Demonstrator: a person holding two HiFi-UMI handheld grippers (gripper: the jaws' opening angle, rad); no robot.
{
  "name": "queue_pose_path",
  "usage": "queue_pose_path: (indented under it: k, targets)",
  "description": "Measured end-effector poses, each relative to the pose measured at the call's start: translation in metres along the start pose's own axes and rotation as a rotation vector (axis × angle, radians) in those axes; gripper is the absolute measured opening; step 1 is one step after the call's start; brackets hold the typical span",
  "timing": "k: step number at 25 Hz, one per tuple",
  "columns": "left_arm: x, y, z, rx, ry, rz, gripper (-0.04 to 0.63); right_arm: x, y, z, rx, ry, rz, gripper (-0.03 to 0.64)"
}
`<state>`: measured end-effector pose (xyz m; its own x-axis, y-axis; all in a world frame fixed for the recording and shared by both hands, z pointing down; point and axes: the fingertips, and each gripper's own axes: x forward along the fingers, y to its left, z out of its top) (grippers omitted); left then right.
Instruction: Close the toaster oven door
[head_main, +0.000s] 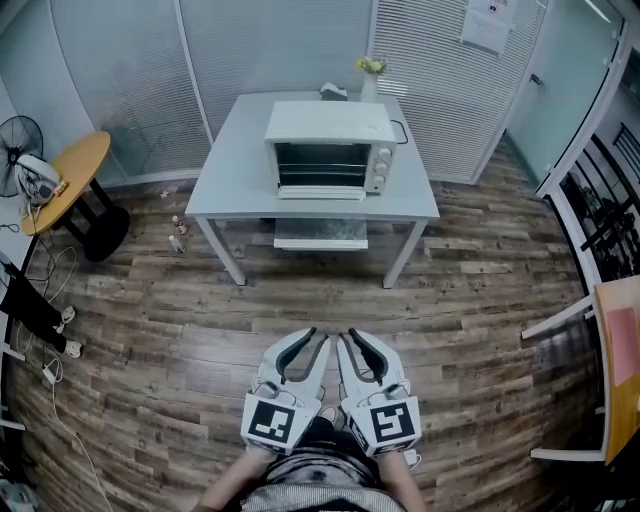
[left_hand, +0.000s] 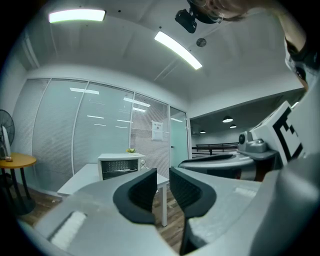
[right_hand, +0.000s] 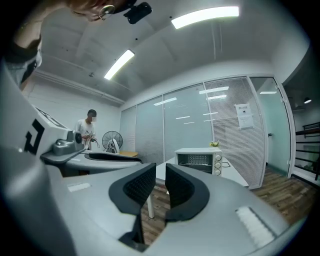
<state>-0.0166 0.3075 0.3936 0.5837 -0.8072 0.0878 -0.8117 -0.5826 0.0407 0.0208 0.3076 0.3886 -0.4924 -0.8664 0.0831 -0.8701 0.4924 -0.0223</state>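
Note:
A white toaster oven (head_main: 330, 145) stands on a pale grey table (head_main: 230, 170) across the room. Its door (head_main: 320, 192) lies folded down flat in front of the dark cavity. The oven also shows far off in the left gripper view (left_hand: 119, 166) and the right gripper view (right_hand: 198, 160). Both grippers are held side by side low over the wooden floor, close to the person's body and well short of the table. The left gripper (head_main: 303, 345) (left_hand: 162, 172) and the right gripper (head_main: 362, 350) (right_hand: 160, 170) each show a narrow gap between dark pads, with nothing in it.
A round yellow table (head_main: 65, 180) and a standing fan (head_main: 20, 140) sit at the left, with cables on the floor. A flower vase (head_main: 370, 75) stands behind the oven. A wooden tabletop (head_main: 620, 360) and railing are at the right. A person (right_hand: 89, 131) stands far left.

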Motion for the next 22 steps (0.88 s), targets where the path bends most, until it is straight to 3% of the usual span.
queue_pose_path:
  k: [10,14,18,22]
  targets:
    - [0.019,0.022,-0.005,-0.030,0.011,0.024,0.069,0.024,-0.012,-0.008,-0.002,0.030,0.007,0.061]
    - [0.042,0.033,-0.005,0.035,0.007,-0.013,0.069,0.040,-0.028,-0.006,-0.008,0.028,-0.010,0.061]
    - [0.068,0.052,0.000,0.043,-0.008,-0.026,0.069,0.068,-0.042,-0.001,-0.018,0.020,-0.018,0.061]
    - [0.098,0.071,0.005,0.000,-0.011,-0.029,0.069,0.101,-0.060,0.003,-0.020,0.018,-0.028,0.061]
